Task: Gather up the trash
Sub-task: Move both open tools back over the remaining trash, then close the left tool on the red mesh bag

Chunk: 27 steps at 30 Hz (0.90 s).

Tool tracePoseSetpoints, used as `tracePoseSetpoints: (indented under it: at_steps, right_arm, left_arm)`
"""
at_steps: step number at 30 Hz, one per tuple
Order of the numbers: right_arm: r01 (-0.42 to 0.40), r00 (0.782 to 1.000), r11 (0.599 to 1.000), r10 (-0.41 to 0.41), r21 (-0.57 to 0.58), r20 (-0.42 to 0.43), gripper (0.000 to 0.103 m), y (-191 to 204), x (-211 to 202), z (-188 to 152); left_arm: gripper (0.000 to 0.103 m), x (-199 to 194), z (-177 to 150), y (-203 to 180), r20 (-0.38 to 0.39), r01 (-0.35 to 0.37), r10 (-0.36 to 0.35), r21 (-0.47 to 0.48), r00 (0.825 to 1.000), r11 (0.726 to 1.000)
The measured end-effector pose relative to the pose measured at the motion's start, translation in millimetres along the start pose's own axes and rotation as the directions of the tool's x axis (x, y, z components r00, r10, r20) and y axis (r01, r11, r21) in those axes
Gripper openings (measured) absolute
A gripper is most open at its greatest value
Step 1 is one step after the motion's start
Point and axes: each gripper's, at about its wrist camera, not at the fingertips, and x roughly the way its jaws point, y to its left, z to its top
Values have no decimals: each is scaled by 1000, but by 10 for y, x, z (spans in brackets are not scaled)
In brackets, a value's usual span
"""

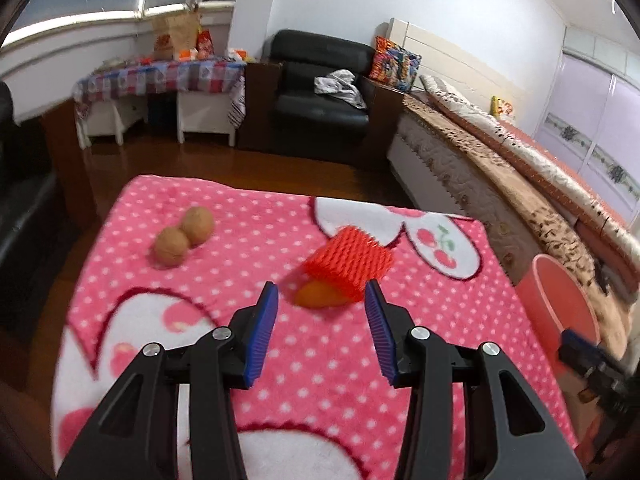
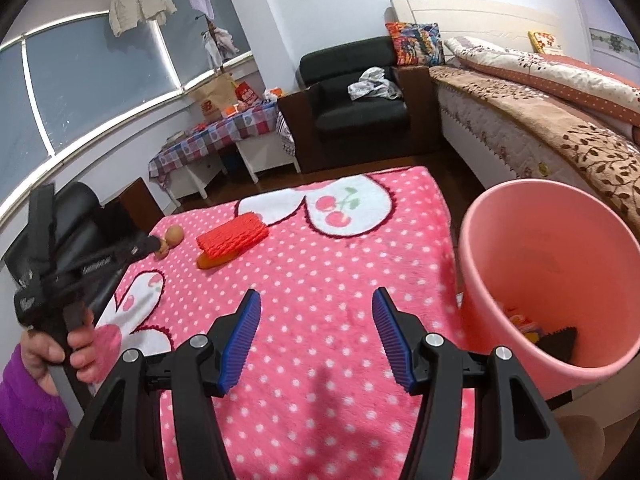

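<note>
Two round brown walnuts touch on my pink polka-dot blanket-covered counter; both my left gripper and right gripper have jaws spread, empty, near what may be orange peel under red foam netting.

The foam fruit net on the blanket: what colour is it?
Bright orange-red. The foam fruit net shows best in the left wrist view, just ahead of the open left gripper.

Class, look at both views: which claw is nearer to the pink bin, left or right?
Right. The right claw is open just beside the pink bin, with the rim at its right finger. The left claw is open over the blanket facing the foam net, farther from the bin.
</note>
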Motion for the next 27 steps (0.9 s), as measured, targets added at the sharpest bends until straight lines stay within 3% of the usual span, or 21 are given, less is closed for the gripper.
tracePoseSetpoints:
  at_steps: [10, 13, 18, 23, 27]
  right_arm:
    - [-3, 999, 1000, 2, -23, -39, 57, 98, 173, 11]
    - [1, 999, 1000, -2, -25, -47, 57, 101, 230, 26]
    - [-7, 998, 1000, 6, -23, -62, 57, 147, 339, 64]
    - [-34, 997, 999, 31, -39, -70, 57, 286, 466, 130]
    - [-66, 995, 995, 60, -69, -84, 57, 460, 588, 171]
  left_arm:
    - [45, 689, 294, -108, -87, 5, 2, 82, 996, 997]
    - [45, 876, 286, -109, -126, 7, 5, 96, 992, 995]
    - [45, 949, 185, -136, -125, 4, 12, 131, 992, 991]
    - [17, 833, 110, -151, -65, 7, 2, 142, 998, 990]
    - [10, 734, 89, -129, -42, 24, -18, 136, 999, 990]
